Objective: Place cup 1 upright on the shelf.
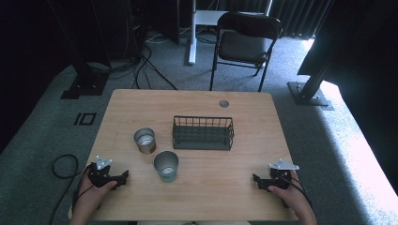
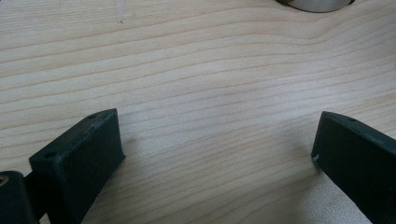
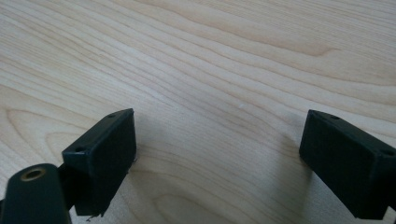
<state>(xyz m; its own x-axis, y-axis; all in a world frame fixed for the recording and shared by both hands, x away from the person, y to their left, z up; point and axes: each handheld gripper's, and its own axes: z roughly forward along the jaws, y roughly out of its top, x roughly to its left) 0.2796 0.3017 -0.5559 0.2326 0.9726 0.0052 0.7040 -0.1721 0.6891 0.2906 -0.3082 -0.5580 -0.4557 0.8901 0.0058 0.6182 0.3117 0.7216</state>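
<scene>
the left gripper [image 1: 123,177] is resting near the front left corner of the wooden surface [image 1: 225,187], held in the person's left hand [image 1: 91,192]. in the left gripper view its fingers [image 2: 79,161] are standing wide apart, with bare wood grain lying between them; they are gripping nothing. whether the tips are touching the surface cannot be told.

the right gripper [image 1: 256,180] is sitting near the front right corner, held in the person's right hand [image 1: 292,194]. in the right gripper view its fingers [image 3: 105,156] are likewise spread wide, with bare wood between them and nothing clamped.

the nearer metal cup [image 1: 166,165] is standing upright on the surface, to the right of the left gripper and apart from it; its lower edge [image 2: 315,4] is showing at the top of the left gripper view, well beyond the fingers. the second metal cup [image 1: 145,140] is standing upright just behind and to the left of the first, not touching it. the dark wire basket [image 1: 202,133] is sitting near the centre of the surface, behind the nearer cup and to the right of the second one. both grippers are pointing inward toward the middle of the surface, well apart from each other.
</scene>
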